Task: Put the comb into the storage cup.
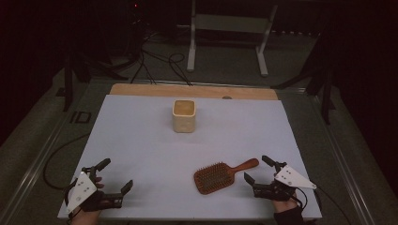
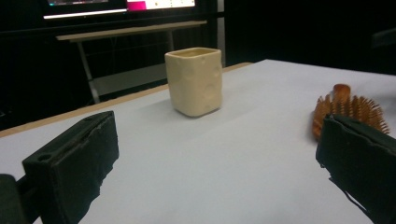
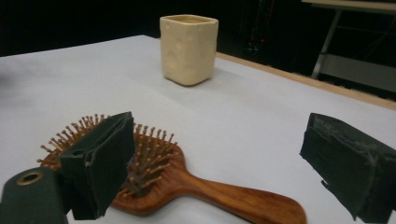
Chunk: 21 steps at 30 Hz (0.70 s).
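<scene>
The right hand-held gripper (image 1: 259, 169) stood wide and empty just beside the brown wooden paddle hairbrush (image 1: 220, 175) – bristles up on the white worktop (image 1: 141, 140). The left hand-held gripper (image 1: 115, 176) gaped too, a cream square ceramic cup (image 1: 183, 115) well beyond.

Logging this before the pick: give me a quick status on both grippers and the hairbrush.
Left gripper open, empty. Right gripper open beside the hairbrush, jaws not touching it. Hairbrush flat on the table, bristles up. Cream cup far back, nothing in the way.
</scene>
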{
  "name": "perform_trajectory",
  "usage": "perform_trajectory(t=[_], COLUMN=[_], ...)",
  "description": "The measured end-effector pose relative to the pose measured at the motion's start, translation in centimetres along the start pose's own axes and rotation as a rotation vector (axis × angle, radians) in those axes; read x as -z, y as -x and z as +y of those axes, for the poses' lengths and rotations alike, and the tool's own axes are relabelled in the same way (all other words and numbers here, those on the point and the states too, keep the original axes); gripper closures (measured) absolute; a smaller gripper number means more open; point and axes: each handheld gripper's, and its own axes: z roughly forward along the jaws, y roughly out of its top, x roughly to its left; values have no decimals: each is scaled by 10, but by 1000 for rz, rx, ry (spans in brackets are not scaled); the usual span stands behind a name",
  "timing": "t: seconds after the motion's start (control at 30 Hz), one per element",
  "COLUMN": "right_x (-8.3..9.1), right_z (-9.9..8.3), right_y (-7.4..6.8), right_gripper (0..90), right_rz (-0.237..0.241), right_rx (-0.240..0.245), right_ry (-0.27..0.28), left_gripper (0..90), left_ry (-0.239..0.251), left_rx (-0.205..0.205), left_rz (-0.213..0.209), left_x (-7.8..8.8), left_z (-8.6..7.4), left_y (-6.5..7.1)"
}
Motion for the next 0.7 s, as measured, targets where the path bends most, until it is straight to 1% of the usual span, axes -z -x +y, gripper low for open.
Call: perform_trajectory(t=[0.07,0.13,0.23,0.3,0.4,0.47,0.5,0.6,0.63,0.67,0.7], right_x=[1,0,0,-1,0,0,1,4,5,7,8], right_z=[0,0,0,1,3,4,5,9,11,13,15], right_y=[1,1,-1,-3,-4,-5,-5,-6,-7,-8,-9], right_gripper=[93,93,93,93,93,93,93,93,93,93,93], right_rz=[-13,-16,-6,2,12,16,26,37,35,26,37], right_rx=[-3,7,18,32,25,18,16,7,8,22,16], right_ry=[6,2,-1,-1,9,12,11,11,10,11,5], left_gripper=[0,0,0,0,0,0,0,0,0,0,0], left_ry=[-7,-6,-12,-15,-21,-15,-15,-31,-31,-31,-31], left_rx=[-1,-3,3,4,12,21,21,19,21,19,20], left_rz=[-3,-3,-8,1,0,-4,-5,-11,-12,-11,-10], left_x=[0,-1,-1,-1,-1,-1,-1,-3,-3,-3,-3], left_z=[-1,-1,-3,-3,-4,-4,-4,-6,-6,-5,-5], left_y=[0,0,-1,-1,-1,-1,-1,-2,-2,-2,-1])
